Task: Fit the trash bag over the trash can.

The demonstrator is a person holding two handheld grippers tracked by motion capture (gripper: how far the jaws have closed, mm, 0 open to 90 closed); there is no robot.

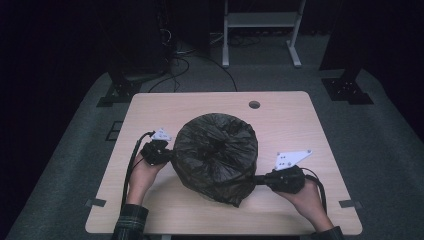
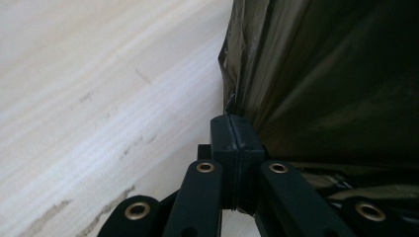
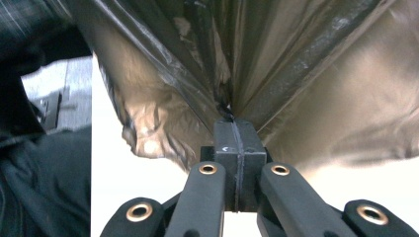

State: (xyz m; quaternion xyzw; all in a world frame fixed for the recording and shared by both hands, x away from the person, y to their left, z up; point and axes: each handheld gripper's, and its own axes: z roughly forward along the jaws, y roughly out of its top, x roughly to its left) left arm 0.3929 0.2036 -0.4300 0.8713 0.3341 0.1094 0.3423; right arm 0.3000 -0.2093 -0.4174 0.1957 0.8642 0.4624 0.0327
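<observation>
The left gripper [image 1: 167,154] is clamped on the film at the left side of the bag [image 1: 216,157]; in the left gripper view its jaws meet on a pinched fold. The bag, black and bulging, stands at mid-table [image 1: 280,115], its top gathered inward. The right gripper [image 1: 259,180] is clamped on film at the bag's near right; folds fan from its jaws in the right gripper view. Judged progress: both grips are made; what follows, likely pulling or tying, is not begun.
</observation>
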